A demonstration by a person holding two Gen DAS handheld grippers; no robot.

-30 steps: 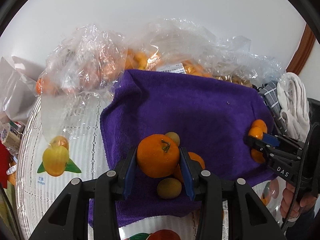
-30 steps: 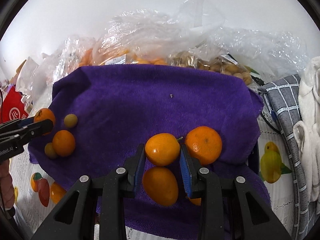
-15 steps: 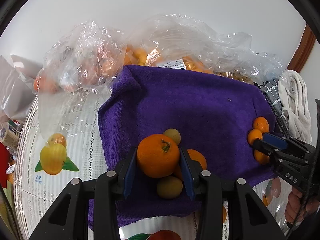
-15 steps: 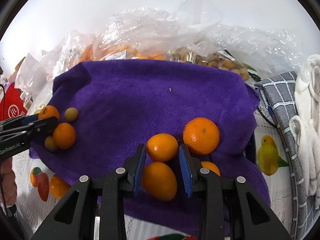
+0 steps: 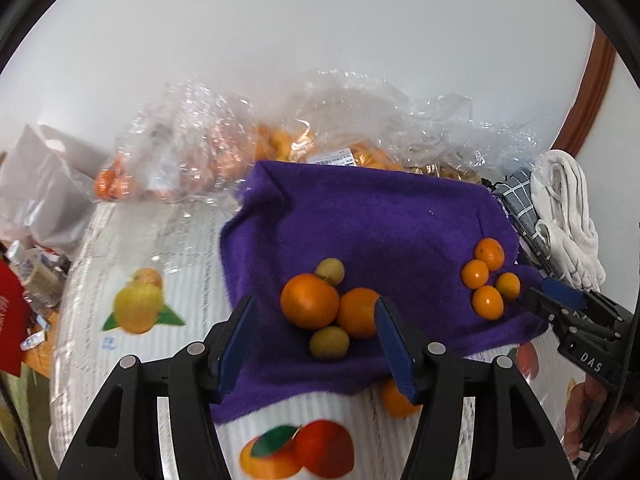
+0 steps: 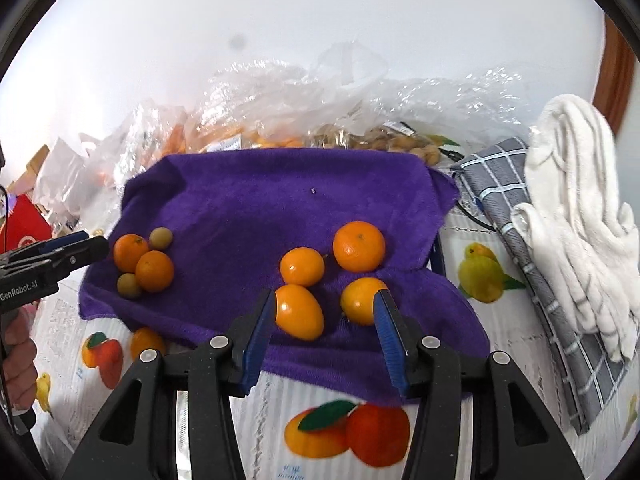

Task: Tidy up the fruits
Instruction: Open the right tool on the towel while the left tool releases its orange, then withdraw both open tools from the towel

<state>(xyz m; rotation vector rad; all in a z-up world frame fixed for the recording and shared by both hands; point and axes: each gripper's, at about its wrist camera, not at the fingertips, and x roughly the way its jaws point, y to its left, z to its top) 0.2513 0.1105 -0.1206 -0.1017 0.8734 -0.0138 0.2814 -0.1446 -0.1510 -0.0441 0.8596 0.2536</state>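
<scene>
Table point(image 5: 160, 360) with a white fruit-print cover, wall behind it. Crumpled clear plastic bags point(image 6: 280, 92) of fruit lie along the far edge. Purple towel point(image 5: 380, 216) is spread in front of the bags and all loose fruit sits on it. On the right, a grey checked cloth point(image 6: 520, 216) with a white towel point(image 6: 576, 216) piled on top, just beside the purple towel. Left gripper point(image 5: 316, 340): jaws have just been opening, now spread wide, nothing gripped; pads clear of the fruit. Beyond its tips sits the left cluster: big orange point(image 5: 309, 300) touching a second orange point(image 5: 358, 312), one small yellow-green fruit point(image 5: 329, 271) behind and another point(image 5: 329, 342) in front, touching the oranges. Right gripper point(image 6: 326, 328): jaws have also just been opening, holding nothing; the oval orange point(image 6: 299, 311) lies at the left pad, can't tell if it touches, and a round one point(image 6: 360, 300) lies partly behind the right pad. Further back in that group: a small orange point(image 6: 302, 266) and a larger one point(image 6: 359, 246), near each other, apart. The two clusters sit well apart, at opposite sides of the towel's near part.
</scene>
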